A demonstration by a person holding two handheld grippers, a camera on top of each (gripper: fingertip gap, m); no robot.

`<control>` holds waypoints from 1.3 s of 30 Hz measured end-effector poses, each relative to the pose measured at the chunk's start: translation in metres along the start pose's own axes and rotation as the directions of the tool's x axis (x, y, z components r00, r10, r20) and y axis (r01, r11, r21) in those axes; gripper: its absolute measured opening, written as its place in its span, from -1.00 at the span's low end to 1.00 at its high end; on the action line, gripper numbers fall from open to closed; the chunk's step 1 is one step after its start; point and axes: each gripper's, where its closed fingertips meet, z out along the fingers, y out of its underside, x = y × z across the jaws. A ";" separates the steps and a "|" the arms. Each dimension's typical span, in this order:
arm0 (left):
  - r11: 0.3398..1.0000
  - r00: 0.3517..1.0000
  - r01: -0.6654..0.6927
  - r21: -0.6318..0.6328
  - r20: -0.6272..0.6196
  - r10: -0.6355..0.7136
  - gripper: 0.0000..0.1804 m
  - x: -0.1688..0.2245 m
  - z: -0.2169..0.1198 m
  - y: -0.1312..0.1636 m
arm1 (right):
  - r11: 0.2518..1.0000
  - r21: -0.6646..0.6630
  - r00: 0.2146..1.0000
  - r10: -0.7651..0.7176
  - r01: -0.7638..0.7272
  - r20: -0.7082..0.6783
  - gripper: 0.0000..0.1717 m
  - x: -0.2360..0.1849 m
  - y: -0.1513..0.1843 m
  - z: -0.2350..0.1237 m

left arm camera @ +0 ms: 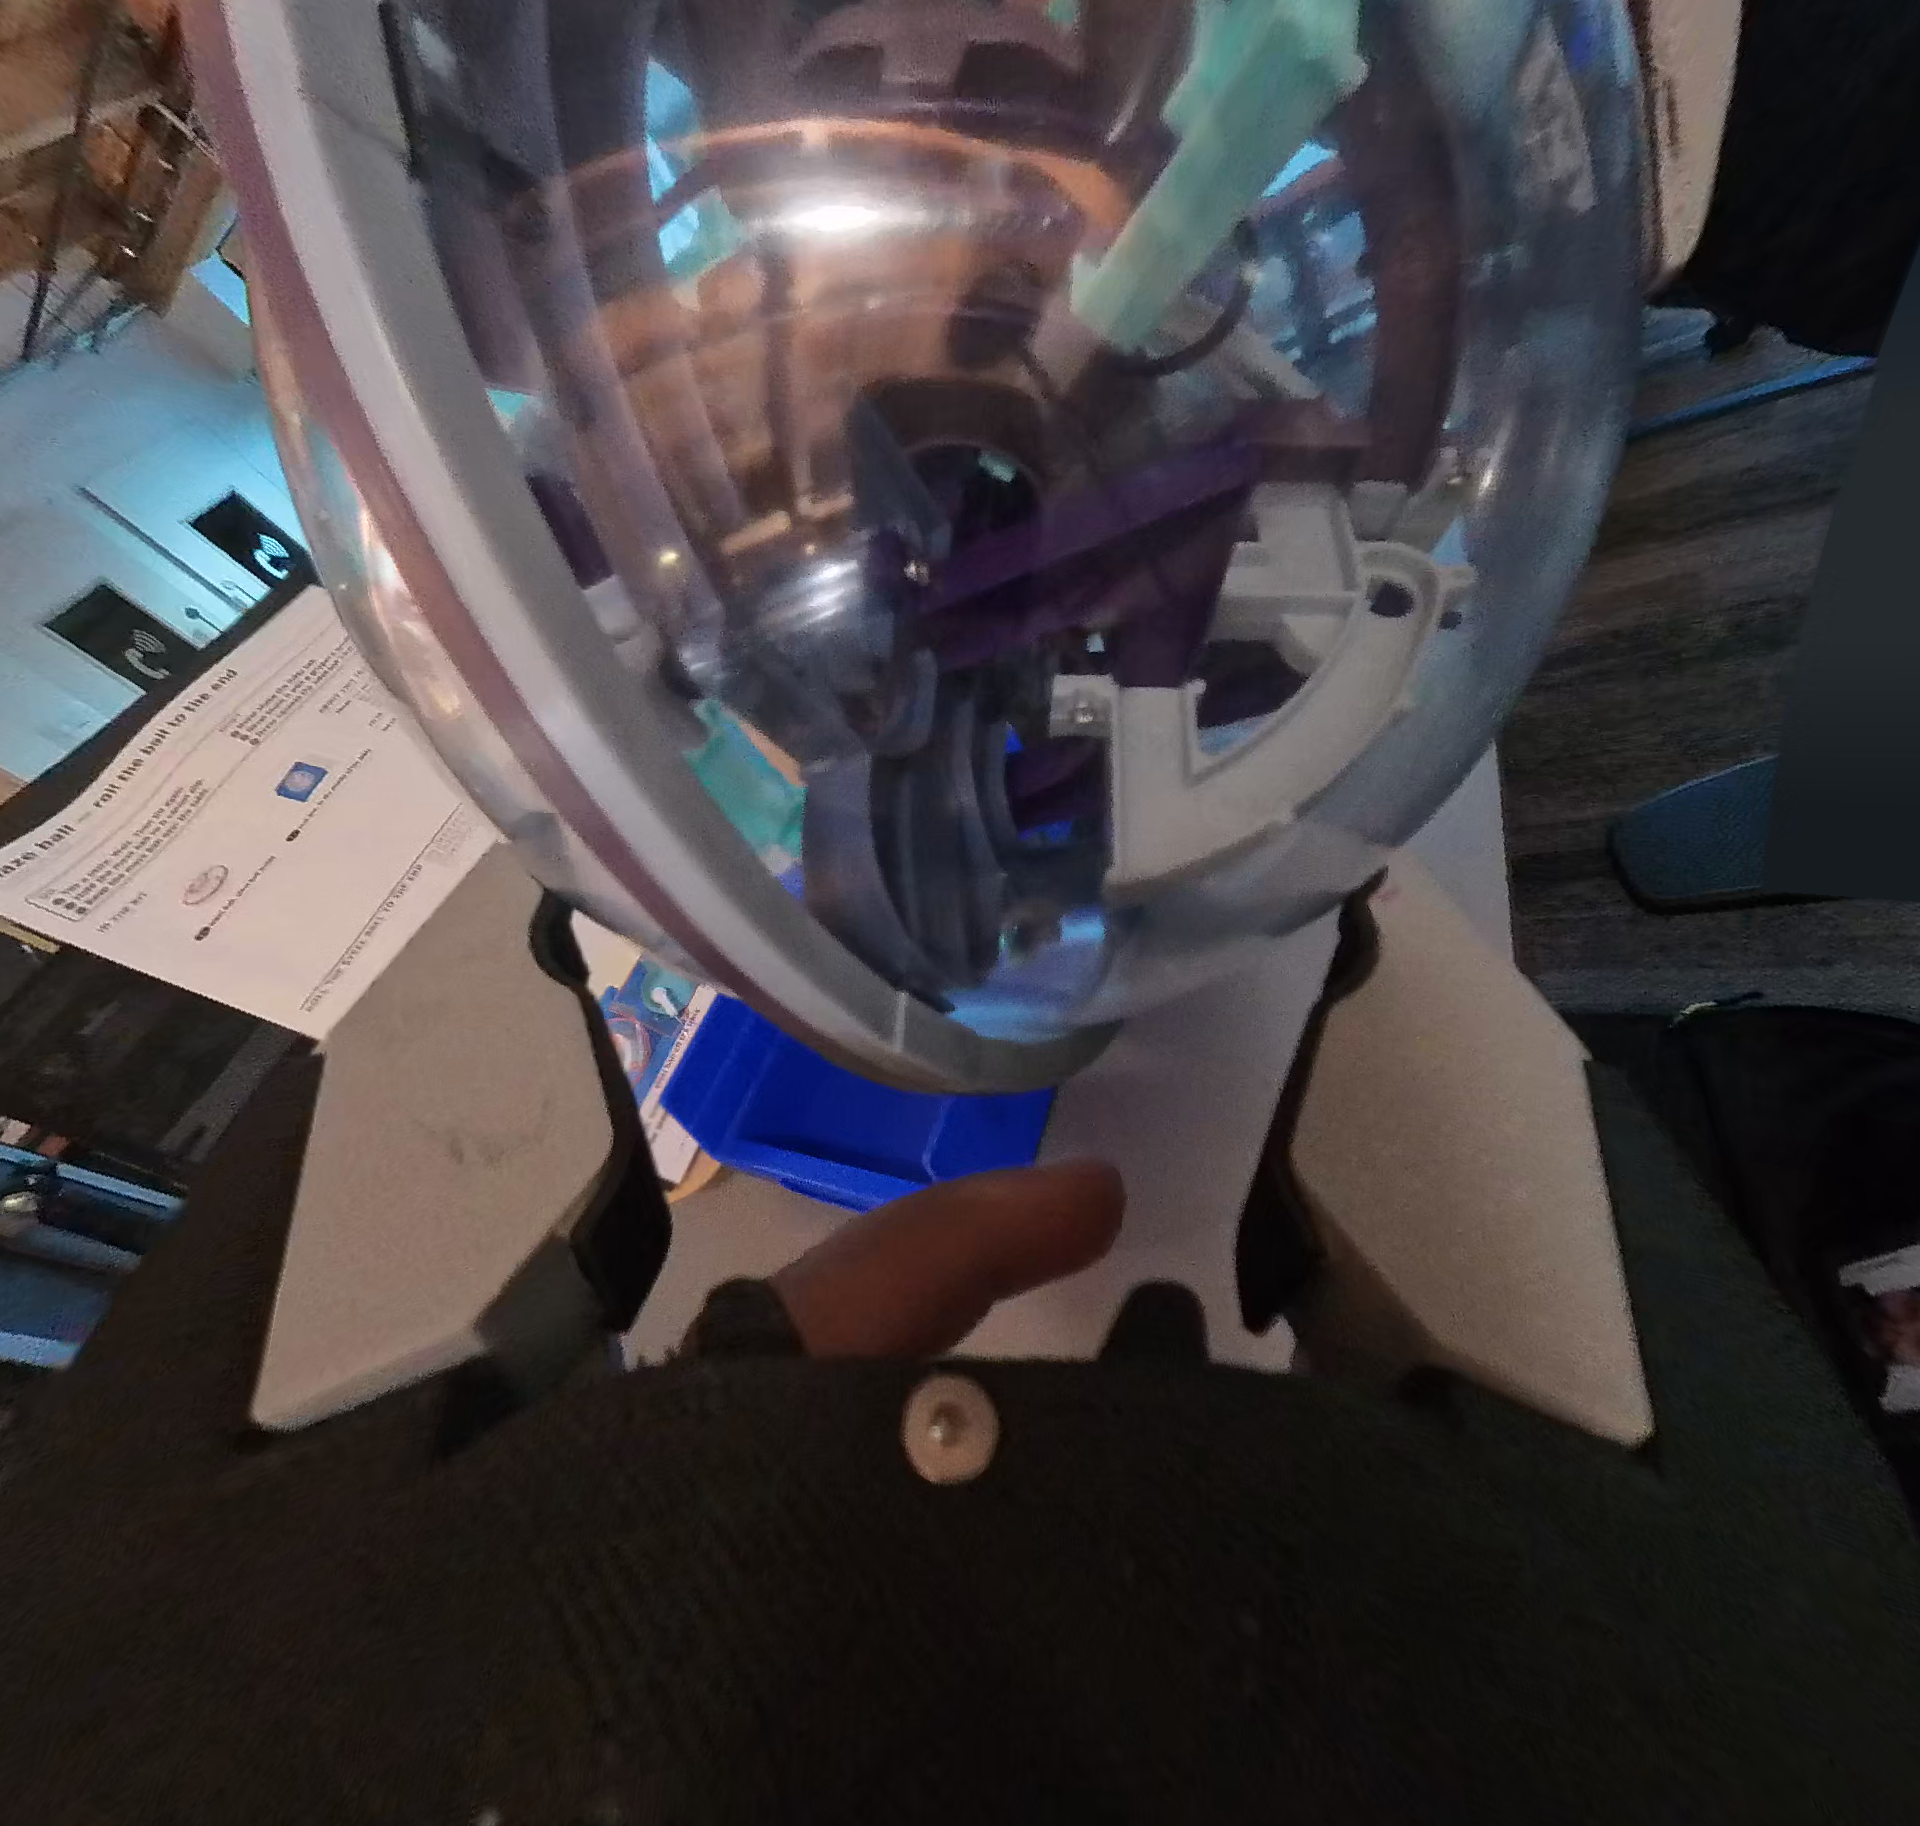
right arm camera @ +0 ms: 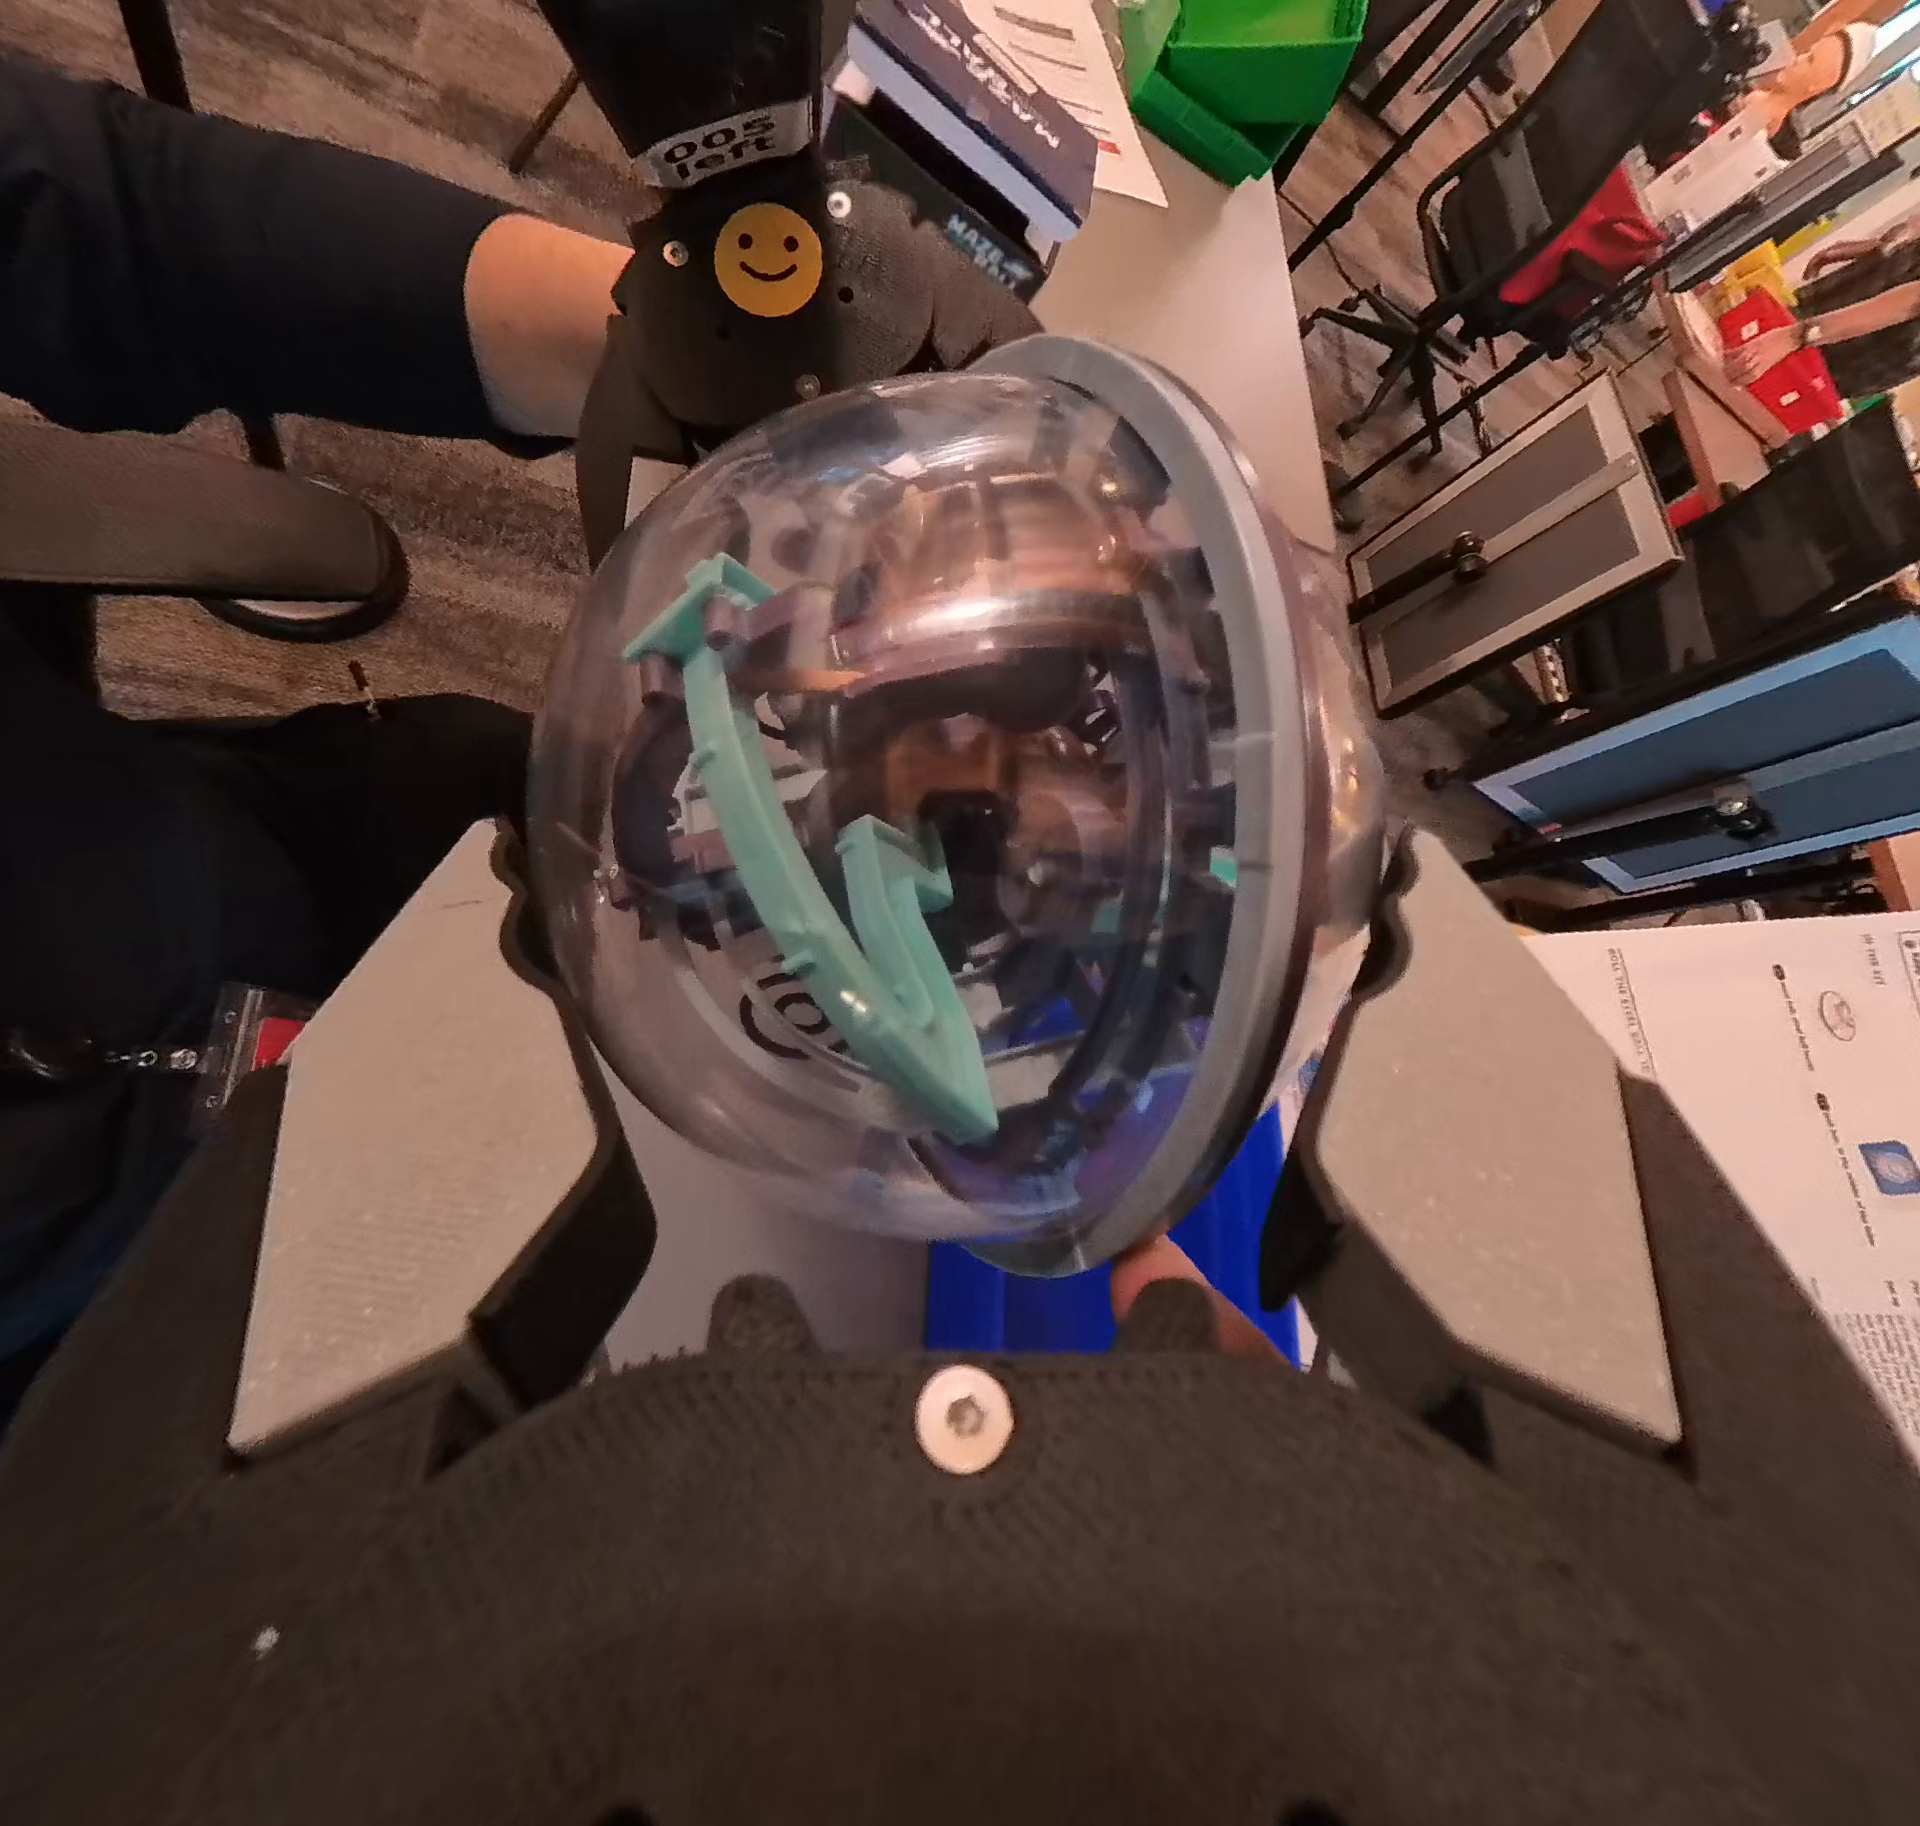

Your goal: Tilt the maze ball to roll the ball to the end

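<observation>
In the left wrist view, a printed sheet (left arm camera: 239, 810) lies at the left edge on a grey table (left arm camera: 436, 1111). The clear maze ball (left arm camera: 935, 426) fills the centre and top of the frame, lifted above a blue bin (left arm camera: 831, 1132). The left gripper (left arm camera: 956, 903) is spread wide, its two dark pads pressed against the globe's lower sides.

In the right wrist view, a dark sleeve (right arm camera: 208, 249) crosses the upper left. The same maze ball (right arm camera: 935, 789) sits mid-frame, a teal track (right arm camera: 810, 903) curving inside and a grey ring (right arm camera: 1247, 737) on its right. The right gripper (right arm camera: 956, 903) is also wide open around it, with its pads (right arm camera: 530, 903) against both sides. A green bin (right arm camera: 1257, 20) stands at the upper right.

The tilting step appears under way. The small ball inside cannot be made out, so the next move likely calls for slow, joint rotation of both grippers.
</observation>
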 end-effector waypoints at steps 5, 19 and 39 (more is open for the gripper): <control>1.000 1.000 0.020 0.012 -0.010 -0.020 0.58 0.002 0.003 0.003 | 1.000 -0.012 1.000 0.017 -0.017 0.012 0.76 0.000 0.005 0.002; 1.000 1.000 0.028 -0.008 -0.015 -0.028 0.58 0.002 0.005 0.008 | 1.000 -0.009 1.000 0.025 -0.025 0.018 0.76 0.001 0.008 0.004; 0.814 0.805 0.466 -0.348 -0.215 -0.553 0.58 0.101 0.013 0.138 | 0.828 0.086 0.793 0.493 -0.554 0.357 0.77 -0.053 0.105 0.100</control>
